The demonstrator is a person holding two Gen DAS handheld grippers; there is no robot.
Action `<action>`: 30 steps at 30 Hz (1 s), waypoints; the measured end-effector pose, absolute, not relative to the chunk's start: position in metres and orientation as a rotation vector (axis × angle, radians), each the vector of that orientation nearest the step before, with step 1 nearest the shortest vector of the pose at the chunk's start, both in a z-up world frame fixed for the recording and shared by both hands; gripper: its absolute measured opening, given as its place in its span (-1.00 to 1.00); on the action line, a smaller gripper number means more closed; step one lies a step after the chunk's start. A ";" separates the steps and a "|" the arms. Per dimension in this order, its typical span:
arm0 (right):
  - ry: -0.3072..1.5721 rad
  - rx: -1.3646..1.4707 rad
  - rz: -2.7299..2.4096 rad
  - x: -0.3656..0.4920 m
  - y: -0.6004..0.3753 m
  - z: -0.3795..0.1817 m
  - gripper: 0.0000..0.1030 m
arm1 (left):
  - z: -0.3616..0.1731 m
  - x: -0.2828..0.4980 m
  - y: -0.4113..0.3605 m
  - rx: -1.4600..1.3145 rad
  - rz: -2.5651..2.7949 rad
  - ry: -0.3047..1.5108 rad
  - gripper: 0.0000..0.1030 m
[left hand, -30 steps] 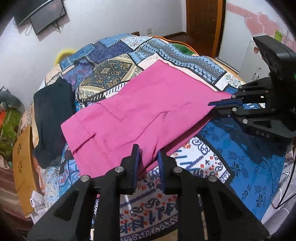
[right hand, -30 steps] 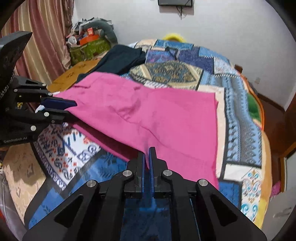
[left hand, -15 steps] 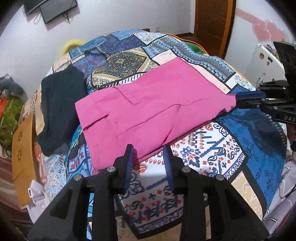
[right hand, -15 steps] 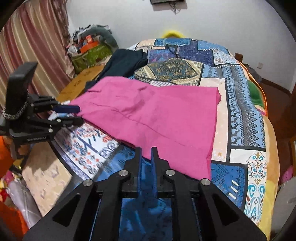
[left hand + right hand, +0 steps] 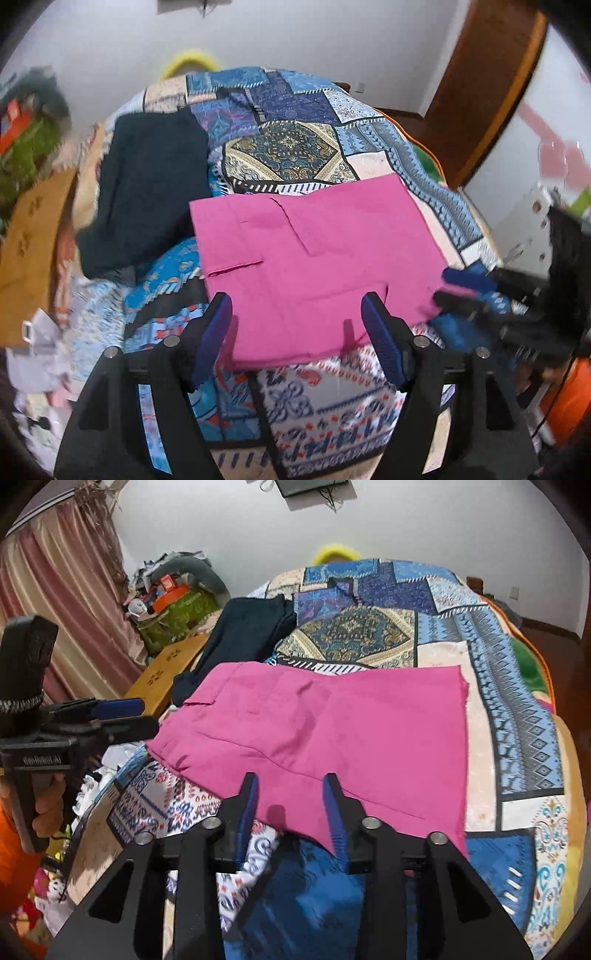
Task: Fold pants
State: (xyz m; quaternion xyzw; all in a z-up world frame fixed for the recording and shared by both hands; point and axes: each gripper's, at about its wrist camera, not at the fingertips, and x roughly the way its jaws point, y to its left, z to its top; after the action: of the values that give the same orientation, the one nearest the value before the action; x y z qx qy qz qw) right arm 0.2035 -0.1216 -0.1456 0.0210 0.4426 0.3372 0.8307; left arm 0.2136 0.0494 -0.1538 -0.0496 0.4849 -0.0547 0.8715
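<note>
Magenta woven cloth fills the middle of both views: the pants (image 5: 314, 266) lie folded flat on our patchwork bedspread (image 5: 291, 147), near the bed's front edge, with a slit pocket and a seam line showing on the upper layer. Our left gripper (image 5: 297, 317) hovers over the near hem with its blue-padded fingers (image 5: 212, 328) spread wide and nothing between them. Our right gripper (image 5: 290, 805) is parted about halfway, also empty, its pads just above the lower edge of the fabric; whether they brush it we cannot tell. In the left wrist view the right gripper sits blurred at the pants' right corner.

Beside the pants, toward the far left, a dark navy garment (image 5: 147, 184) lies crumpled, its edge touching or slightly tucked under the pink cloth. Past it stands a low wooden table (image 5: 166, 668), then a green box heaped with clutter (image 5: 177, 605) before a striped pink curtain (image 5: 62, 590). A yellow rounded object (image 5: 336, 554) peeks over the bed's far end against the white wall. The bedspread is smooth and printed in blue, cream and gold geometric panels.
</note>
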 end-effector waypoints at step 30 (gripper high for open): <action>1.092 -0.002 0.517 0.203 -0.197 -0.195 -0.02 | -0.204 0.202 0.080 -0.047 -0.074 1.061 0.55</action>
State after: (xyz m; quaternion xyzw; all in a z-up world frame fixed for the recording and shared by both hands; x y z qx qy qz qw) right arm 0.2027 -0.1971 -0.1952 -0.0007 0.5133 0.2429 0.8231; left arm 0.2023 0.0798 -0.2042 -0.0222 0.5060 -0.0353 0.8615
